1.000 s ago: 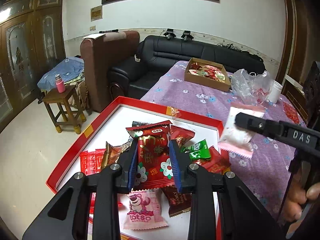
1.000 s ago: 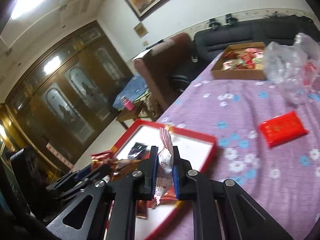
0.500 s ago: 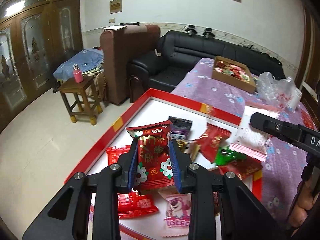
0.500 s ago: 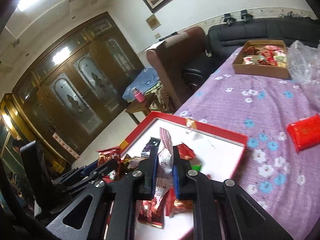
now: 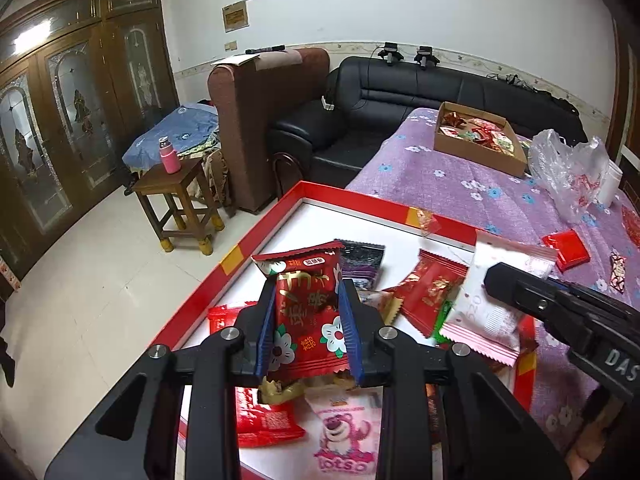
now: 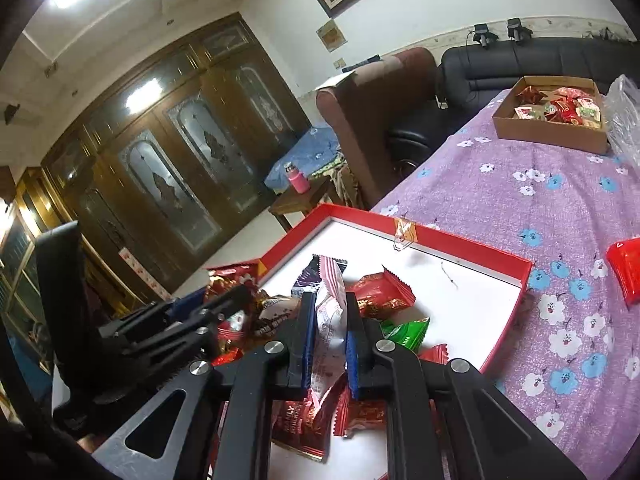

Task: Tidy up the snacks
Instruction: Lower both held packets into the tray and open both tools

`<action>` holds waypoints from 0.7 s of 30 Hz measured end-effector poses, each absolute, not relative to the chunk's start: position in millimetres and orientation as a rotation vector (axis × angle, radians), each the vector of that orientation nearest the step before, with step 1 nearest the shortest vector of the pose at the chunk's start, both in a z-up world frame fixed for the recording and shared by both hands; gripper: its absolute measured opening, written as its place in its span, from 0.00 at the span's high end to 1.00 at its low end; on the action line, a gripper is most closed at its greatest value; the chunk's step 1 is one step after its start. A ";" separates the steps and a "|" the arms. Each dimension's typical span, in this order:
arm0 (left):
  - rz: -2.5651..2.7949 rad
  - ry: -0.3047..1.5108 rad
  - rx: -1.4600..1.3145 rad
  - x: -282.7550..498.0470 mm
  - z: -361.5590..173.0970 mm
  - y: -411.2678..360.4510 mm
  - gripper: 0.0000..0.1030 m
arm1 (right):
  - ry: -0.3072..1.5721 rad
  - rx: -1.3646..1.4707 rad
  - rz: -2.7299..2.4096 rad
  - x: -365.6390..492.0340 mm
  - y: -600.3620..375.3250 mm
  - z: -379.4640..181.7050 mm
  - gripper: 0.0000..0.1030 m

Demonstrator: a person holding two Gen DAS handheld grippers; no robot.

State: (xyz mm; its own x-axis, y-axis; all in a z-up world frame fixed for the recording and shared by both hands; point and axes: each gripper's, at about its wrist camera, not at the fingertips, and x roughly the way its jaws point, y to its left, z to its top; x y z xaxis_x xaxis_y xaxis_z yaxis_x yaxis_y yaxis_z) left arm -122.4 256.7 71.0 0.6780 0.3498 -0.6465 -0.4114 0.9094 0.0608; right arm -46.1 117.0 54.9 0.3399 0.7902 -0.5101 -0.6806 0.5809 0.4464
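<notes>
Red packet (image 5: 308,312): a dark-red flower-print snack packet, upright between the blue pads of the left gripper (image 5: 309,330), above the near part of the tray.
Pink-edged packet (image 6: 330,324): a white wrapper with pink crimped ends, pinched edge-on in the right gripper (image 6: 328,338); the left view shows it above the tray's right side.
Left gripper: jaws closed on the red packet across its width; grip looks secure.
Right gripper: jaws fully closed on the thin wrapper.
Tray (image 5: 280,216): red-rimmed, white-floored box lid on the table's near end; loose snacks lie heaped in its near half, the far half bare.
Step in hand (judged): setting both held packets down in the tray.
Technique: bring each packet low over bare white floor before releasing, so it lands flat and does not slide off the heap; release one hand at a time, keeping the two grippers apart.
Surroundings: purple flowered tablecloth (image 6: 560,216); a cardboard box (image 5: 478,144) of snacks at the table's far end; a red packet (image 5: 568,245) lying loose on the cloth.
</notes>
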 end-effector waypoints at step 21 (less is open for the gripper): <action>0.490 0.630 -0.058 -149.4 103.0 259.7 0.73 | 0.767 0.191 0.908 -39.4 109.5 50.9 0.88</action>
